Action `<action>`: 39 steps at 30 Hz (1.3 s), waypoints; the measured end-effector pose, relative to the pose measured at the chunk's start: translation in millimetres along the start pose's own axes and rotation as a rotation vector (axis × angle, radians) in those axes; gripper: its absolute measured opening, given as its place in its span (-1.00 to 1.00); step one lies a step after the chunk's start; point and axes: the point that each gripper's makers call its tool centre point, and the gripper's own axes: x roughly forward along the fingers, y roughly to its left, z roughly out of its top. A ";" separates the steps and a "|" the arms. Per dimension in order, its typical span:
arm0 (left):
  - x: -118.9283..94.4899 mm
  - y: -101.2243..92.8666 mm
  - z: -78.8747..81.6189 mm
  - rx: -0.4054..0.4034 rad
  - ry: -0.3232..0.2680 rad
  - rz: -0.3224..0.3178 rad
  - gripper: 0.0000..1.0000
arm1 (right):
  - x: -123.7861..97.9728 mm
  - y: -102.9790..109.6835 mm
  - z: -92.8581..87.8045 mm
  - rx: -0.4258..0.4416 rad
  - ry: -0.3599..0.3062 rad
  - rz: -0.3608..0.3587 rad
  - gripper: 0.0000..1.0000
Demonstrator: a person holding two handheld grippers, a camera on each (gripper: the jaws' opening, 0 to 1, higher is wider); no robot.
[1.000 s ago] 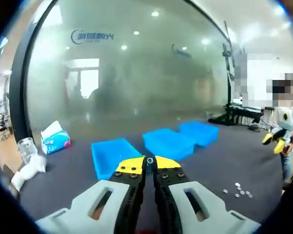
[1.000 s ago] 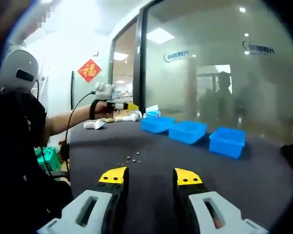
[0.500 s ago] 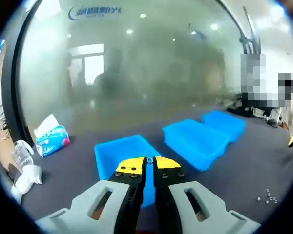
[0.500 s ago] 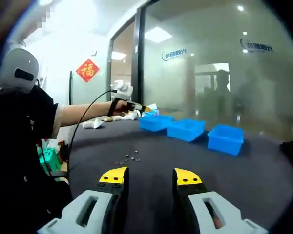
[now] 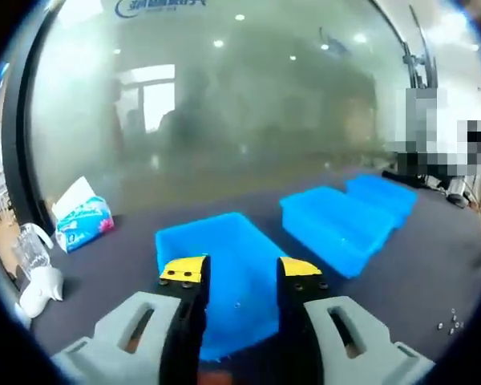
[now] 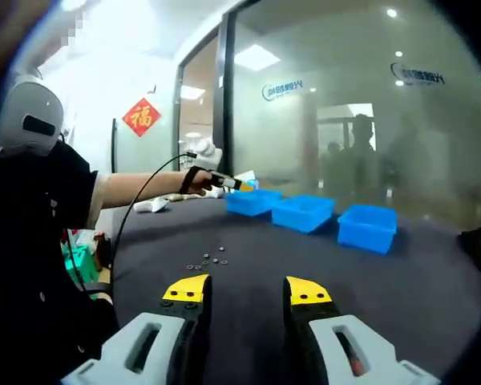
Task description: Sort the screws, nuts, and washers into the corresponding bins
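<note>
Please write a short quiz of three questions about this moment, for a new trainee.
1. True or false: the left gripper has open jaws.
2. How many blue bins stand on the table?
3. The loose parts lie: A in a bin, B on the table, C in the right gripper.

Key: 1 true. 2 three. 3 B.
</note>
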 end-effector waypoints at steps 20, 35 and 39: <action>-64.0 -36.0 -1.7 0.023 -0.058 -0.091 -0.38 | 2.4 5.0 -0.6 -0.001 -0.004 0.015 -0.36; -166.2 -107.9 -46.2 -0.002 -0.136 -0.190 -0.29 | 8.3 10.4 0.9 -0.006 -0.005 0.036 -0.36; -185.3 -116.9 -58.1 0.000 -0.146 -0.200 -0.26 | 9.5 11.8 0.8 -0.009 -0.003 0.041 -0.36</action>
